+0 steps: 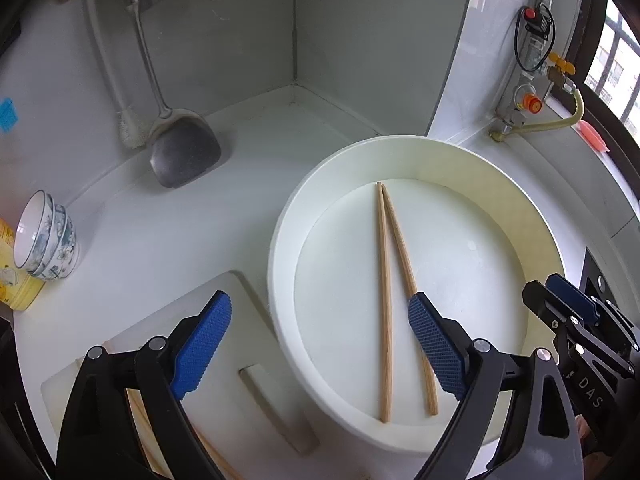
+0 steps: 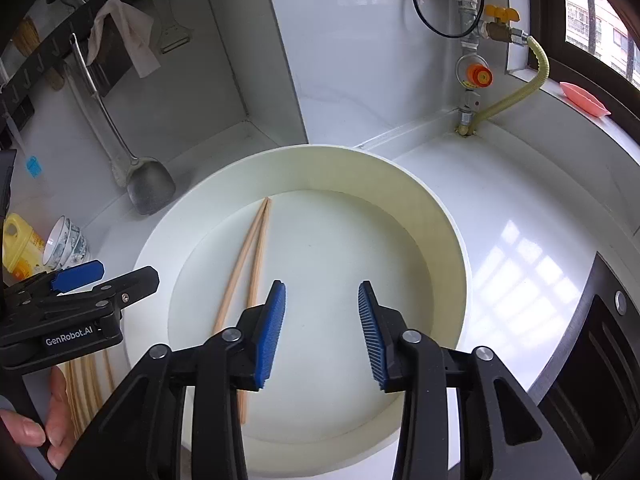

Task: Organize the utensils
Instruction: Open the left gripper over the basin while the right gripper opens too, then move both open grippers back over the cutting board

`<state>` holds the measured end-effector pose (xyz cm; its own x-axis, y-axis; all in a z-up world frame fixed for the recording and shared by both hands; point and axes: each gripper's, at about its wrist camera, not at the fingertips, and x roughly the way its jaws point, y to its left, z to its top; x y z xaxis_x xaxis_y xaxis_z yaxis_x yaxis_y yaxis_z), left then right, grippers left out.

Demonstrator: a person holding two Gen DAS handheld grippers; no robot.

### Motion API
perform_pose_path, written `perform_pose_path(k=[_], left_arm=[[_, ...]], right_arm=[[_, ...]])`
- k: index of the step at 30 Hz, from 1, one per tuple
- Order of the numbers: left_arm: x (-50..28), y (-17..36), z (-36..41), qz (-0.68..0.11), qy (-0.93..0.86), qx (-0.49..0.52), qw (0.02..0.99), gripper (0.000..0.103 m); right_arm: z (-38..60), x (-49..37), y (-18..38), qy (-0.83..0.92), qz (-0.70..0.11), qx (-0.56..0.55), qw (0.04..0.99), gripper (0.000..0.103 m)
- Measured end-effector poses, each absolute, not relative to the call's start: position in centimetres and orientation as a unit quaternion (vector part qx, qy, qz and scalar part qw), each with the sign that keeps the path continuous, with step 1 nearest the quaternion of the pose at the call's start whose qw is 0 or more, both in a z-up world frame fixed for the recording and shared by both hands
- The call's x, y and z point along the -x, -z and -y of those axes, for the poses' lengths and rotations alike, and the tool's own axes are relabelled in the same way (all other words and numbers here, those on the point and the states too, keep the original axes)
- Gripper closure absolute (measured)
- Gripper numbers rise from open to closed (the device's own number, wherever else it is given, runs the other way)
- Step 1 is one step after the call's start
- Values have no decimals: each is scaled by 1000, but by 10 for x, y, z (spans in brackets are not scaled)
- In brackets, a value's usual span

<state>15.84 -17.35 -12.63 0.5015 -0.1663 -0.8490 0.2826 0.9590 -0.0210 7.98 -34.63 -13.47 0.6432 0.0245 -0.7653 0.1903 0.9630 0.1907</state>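
Observation:
Two wooden chopsticks [image 1: 385, 296] lie in a V inside a round white basin [image 1: 400, 152] on the counter; they also show in the right wrist view [image 2: 256, 256], in the basin [image 2: 440, 216]. My left gripper [image 1: 320, 344] is open, straddling the basin's near left rim, its right pad over one chopstick. My right gripper [image 2: 322, 332] is open and empty above the basin, right of the chopsticks. More chopsticks [image 2: 86, 380] lie on a white cutting board [image 1: 224, 400] left of the basin.
A metal spatula [image 1: 184, 152] and a brush [image 1: 128, 128] hang against the back wall. Stacked patterned bowls [image 1: 48, 240] and a yellow bottle [image 1: 12, 280] stand at the left. A gas valve and hose [image 2: 476, 76] are at the back right. A dark stove [image 2: 592, 360] lies at the right.

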Motion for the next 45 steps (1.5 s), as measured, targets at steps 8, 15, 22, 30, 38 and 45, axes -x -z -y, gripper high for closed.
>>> perform_pose_path(k=[8, 15, 22, 30, 38, 45], left_arm=[[-121, 105, 118, -477, 90, -62, 872, 9], [-88, 88, 57, -467, 64, -50, 880, 8], [-57, 85, 0, -465, 43, -35, 884, 8], [-27, 89, -50, -457, 21, -17, 889, 6], [-14, 106, -76, -474, -12, 8, 880, 6], [-2, 123, -84, -463, -55, 50, 883, 6]], right_arm=[[300, -53, 117, 16, -419, -106, 902, 50], [242, -36, 107, -20, -429, -87, 899, 45], [189, -22, 97, -51, -424, -62, 902, 43], [146, -4, 98, -69, -418, -40, 905, 43], [124, 6, 113, -95, -438, -19, 894, 43], [123, -3, 132, -141, -428, 6, 893, 43]])
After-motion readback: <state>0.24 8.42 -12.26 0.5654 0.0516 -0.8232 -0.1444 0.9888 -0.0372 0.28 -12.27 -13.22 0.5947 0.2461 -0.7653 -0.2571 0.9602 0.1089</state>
